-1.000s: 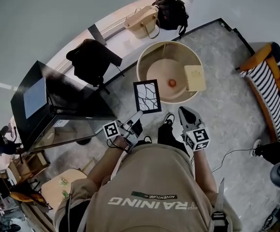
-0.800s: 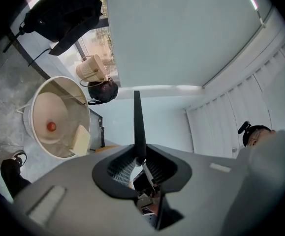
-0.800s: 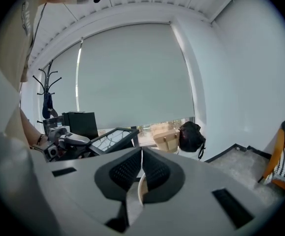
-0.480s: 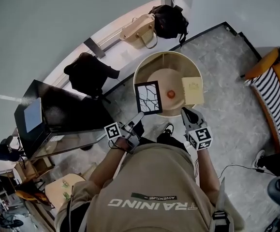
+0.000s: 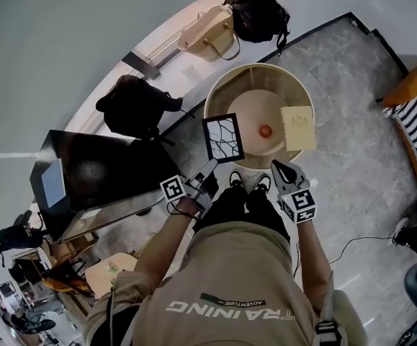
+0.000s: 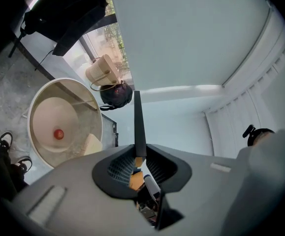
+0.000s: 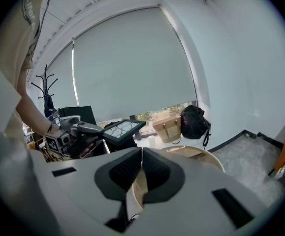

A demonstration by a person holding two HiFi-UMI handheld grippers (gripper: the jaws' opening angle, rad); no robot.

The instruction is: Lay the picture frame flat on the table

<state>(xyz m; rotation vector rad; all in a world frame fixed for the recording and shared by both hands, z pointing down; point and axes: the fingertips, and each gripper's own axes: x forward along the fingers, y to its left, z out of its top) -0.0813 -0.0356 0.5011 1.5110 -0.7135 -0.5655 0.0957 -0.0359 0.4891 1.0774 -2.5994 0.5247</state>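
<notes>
The black rectangular picture frame (image 5: pixel 223 137), its dark panel crossed by thin white branching lines, hangs in the air. The left claw (image 5: pixel 209 167) pinches it at its lower edge. It hovers face up and slightly tilted over the near-left rim of the round cream worktop (image 5: pixel 226 85), clear of it.
</notes>
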